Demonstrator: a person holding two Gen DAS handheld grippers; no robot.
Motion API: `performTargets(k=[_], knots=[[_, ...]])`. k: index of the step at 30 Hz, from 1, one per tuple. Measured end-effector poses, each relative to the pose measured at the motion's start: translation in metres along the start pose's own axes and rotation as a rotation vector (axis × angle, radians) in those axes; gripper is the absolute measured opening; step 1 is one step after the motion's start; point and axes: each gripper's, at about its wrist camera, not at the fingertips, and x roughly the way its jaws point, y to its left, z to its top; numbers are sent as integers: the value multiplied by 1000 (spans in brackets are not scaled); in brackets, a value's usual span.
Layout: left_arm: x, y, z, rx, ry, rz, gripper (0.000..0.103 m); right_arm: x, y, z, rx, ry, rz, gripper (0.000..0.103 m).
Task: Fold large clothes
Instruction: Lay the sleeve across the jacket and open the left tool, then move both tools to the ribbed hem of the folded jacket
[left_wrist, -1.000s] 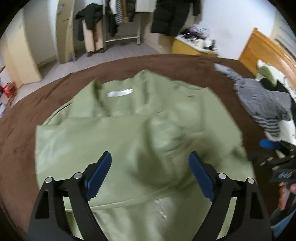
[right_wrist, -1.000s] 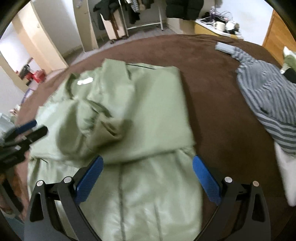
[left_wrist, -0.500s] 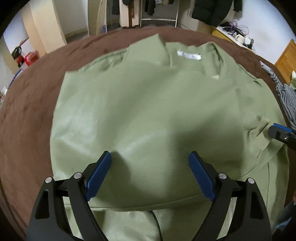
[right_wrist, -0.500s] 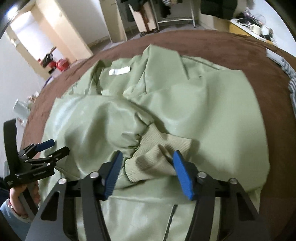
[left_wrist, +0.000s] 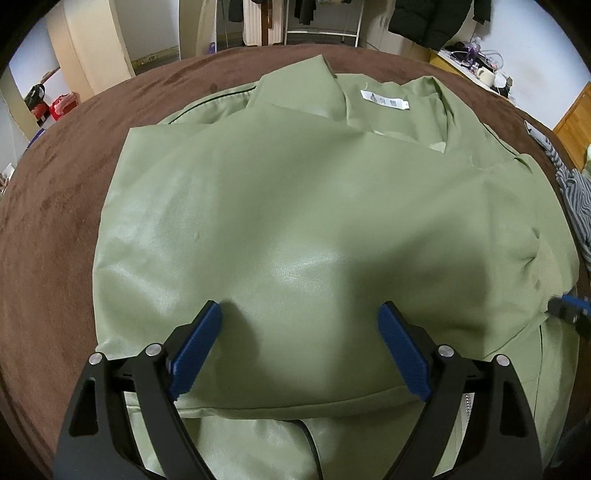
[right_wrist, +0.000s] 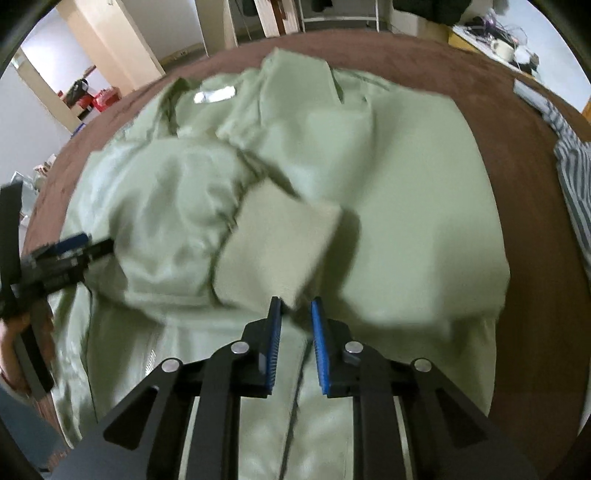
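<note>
A large light-green jacket (left_wrist: 295, 206) lies on a brown bedspread (left_wrist: 55, 206), collar and white label (left_wrist: 384, 100) at the far side, one sleeve folded across the body. My left gripper (left_wrist: 299, 350) is open and empty, just above the jacket's near half. My right gripper (right_wrist: 296, 314) is shut on the ribbed cuff (right_wrist: 277, 251) of the folded sleeve, holding it by its near corner over the jacket (right_wrist: 406, 192). The left gripper also shows at the left edge of the right wrist view (right_wrist: 70, 251). The right gripper's tip shows at the right edge of the left wrist view (left_wrist: 569, 312).
A grey striped garment (right_wrist: 576, 177) lies on the bedspread (right_wrist: 524, 122) to the right. Beyond the bed stand a clothes rack with dark coats (left_wrist: 428, 18), a yellow cabinet with clutter (left_wrist: 480, 74) and pale doors (left_wrist: 92, 55).
My right gripper has closed from wide open onto the sleeve's ribbed cuff. My left gripper stayed open and moved in over the jacket's left half.
</note>
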Motion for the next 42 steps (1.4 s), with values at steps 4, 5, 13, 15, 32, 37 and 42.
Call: performTargets(k=[4,5,13,15,32,37,42], knots=[[4,2,-1,-4,-7,-7,86,12,-12,-12,37,16,-7,15],[4,3,-2,-6,-10,-10,86,13,-12,-13,37,13,-7,15],[4,3,-5,-12,-33,-14,86,12,-11,-15,27,-11,-19,15],[1,4,-5,-16,-34,-19,86,7,-10,-14,27,-21,-13,19],[-132,51,-66,-22,-152,39,97,-87,-12,-64,16,-146,21,89],[-156,75,-122,-65,-121,7,97,-101,-23,-117,33,-111,-2,89],[-171,81,-177,-90,-108,-50,94,-116,-39,-175,100,-103,21,89]])
